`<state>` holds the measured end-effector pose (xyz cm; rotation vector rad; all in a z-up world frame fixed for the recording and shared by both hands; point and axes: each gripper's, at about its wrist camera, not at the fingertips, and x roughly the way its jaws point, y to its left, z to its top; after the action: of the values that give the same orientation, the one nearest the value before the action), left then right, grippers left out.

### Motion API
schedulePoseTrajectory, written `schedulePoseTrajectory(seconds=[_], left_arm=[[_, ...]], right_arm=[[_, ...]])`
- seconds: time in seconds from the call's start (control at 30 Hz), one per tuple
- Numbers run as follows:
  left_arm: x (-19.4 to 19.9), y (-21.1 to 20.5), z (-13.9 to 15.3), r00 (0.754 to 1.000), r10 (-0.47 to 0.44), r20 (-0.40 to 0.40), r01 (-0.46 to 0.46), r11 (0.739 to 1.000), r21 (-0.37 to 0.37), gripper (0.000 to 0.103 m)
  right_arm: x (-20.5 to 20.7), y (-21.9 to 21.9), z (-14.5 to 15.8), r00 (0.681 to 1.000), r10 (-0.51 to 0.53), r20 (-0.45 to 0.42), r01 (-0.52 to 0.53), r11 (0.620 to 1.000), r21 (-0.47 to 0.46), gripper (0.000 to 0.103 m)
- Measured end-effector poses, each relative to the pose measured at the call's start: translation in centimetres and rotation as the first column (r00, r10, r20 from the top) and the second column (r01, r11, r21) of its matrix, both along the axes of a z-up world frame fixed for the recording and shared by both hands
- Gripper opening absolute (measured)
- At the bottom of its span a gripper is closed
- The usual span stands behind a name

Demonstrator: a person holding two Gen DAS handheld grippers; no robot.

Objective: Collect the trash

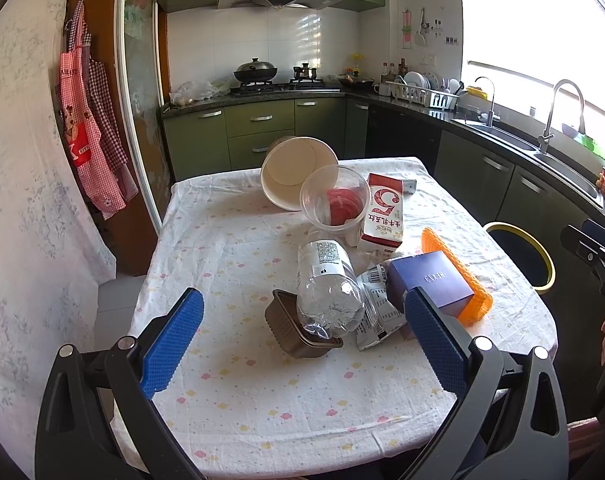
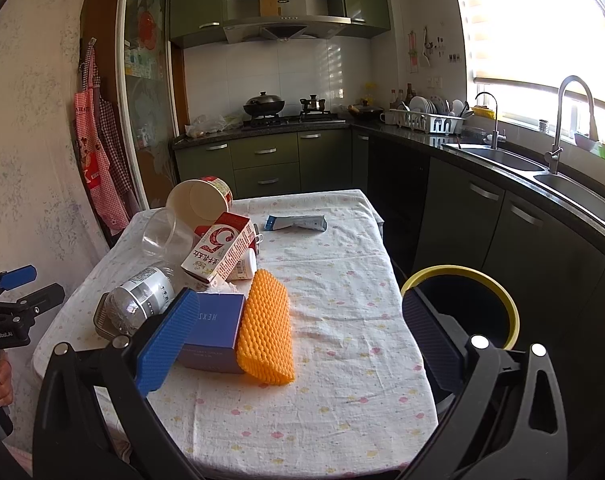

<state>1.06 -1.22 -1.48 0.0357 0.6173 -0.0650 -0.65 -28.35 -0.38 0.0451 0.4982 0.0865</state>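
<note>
Trash lies in a heap on the clothed table [image 1: 238, 392]: a clear plastic bottle [image 1: 328, 286] on a brown tray [image 1: 298, 330], a foil wrapper [image 1: 376, 312], a purple box [image 1: 430, 282], orange foam netting [image 1: 460, 276], a red-and-white milk carton [image 1: 384, 216], a clear cup [image 1: 334, 198] and a paper bowl [image 1: 292, 170]. My left gripper [image 1: 302, 336] is open and empty, just short of the bottle. My right gripper [image 2: 298, 336] is open and empty, its fingers either side of the purple box [image 2: 214, 330] and netting [image 2: 266, 328]. A blue wrapper [image 2: 296, 222] lies apart at the far end.
A black bin with a yellow rim [image 2: 468, 308] stands right of the table, also in the left wrist view [image 1: 522, 256]. Green cabinets, stove and sink [image 2: 574, 188] line the back and right. An apron [image 1: 84, 136] hangs on the left wall.
</note>
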Motion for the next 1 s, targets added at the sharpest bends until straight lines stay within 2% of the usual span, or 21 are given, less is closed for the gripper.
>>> schedulePoseTrajectory(seconds=[0.8,1.0], left_arm=[[0.2,-0.2,-0.3,1.0,-0.001,-0.008,0.001,1.0,0.002,0.099],[1.5,0.2,-0.3,1.0,-0.009,-0.015,0.009,1.0,-0.004,0.099]], right_arm=[[0.2,-0.1,-0.5,1.0,0.001,-0.007,-0.001,1.0,0.003,0.097],[1.5,0.5,-0.5,1.0,0.026,-0.003,-0.026,1.0,-0.013,0.097]])
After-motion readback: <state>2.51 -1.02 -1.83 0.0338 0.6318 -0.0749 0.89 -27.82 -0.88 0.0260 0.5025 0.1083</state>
